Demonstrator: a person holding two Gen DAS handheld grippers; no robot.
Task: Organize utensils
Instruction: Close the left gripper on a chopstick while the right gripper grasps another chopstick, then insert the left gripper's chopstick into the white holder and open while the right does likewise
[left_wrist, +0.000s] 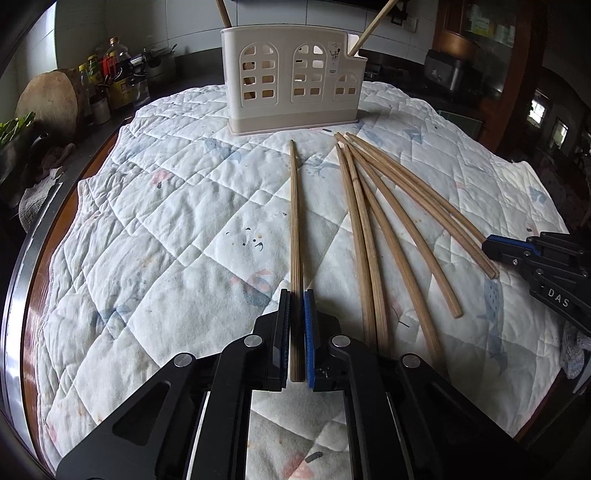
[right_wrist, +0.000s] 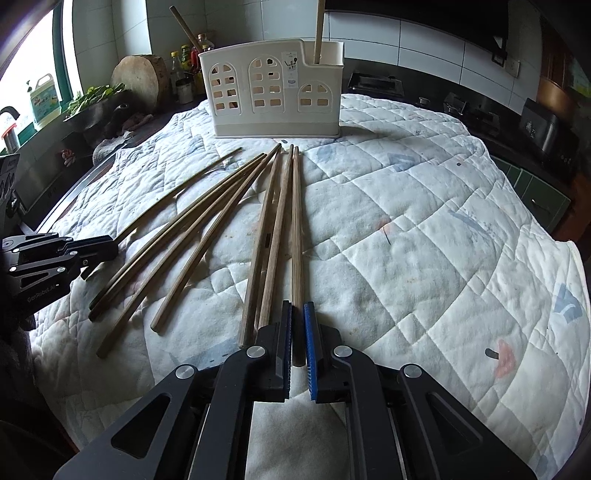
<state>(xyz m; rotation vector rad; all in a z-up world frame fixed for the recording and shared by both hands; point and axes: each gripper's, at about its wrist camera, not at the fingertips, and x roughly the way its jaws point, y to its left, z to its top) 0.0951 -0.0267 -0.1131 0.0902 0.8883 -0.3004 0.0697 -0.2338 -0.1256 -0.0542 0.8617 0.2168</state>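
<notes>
My left gripper (left_wrist: 296, 297) is shut on the near end of a single wooden chopstick (left_wrist: 294, 206) that lies along the quilt, pointing toward the cream utensil holder (left_wrist: 291, 81). Several loose chopsticks (left_wrist: 388, 229) fan out to its right. My right gripper (right_wrist: 297, 308) is shut on the rightmost chopstick (right_wrist: 296, 229), with two others close beside it on the left. In the left wrist view the right gripper (left_wrist: 489, 249) shows at the right edge. The left gripper (right_wrist: 112, 247) appears at the left of the right wrist view. The holder (right_wrist: 273, 92) has two chopsticks (right_wrist: 318, 33) standing in it.
A white quilted cloth (left_wrist: 166, 240) covers a round table with a wood and metal rim (left_wrist: 22, 288) at the left. Behind it a counter holds bottles (left_wrist: 110, 70), a wooden chopping block (right_wrist: 142, 79), greens (right_wrist: 92, 96) and a stove (right_wrist: 373, 83).
</notes>
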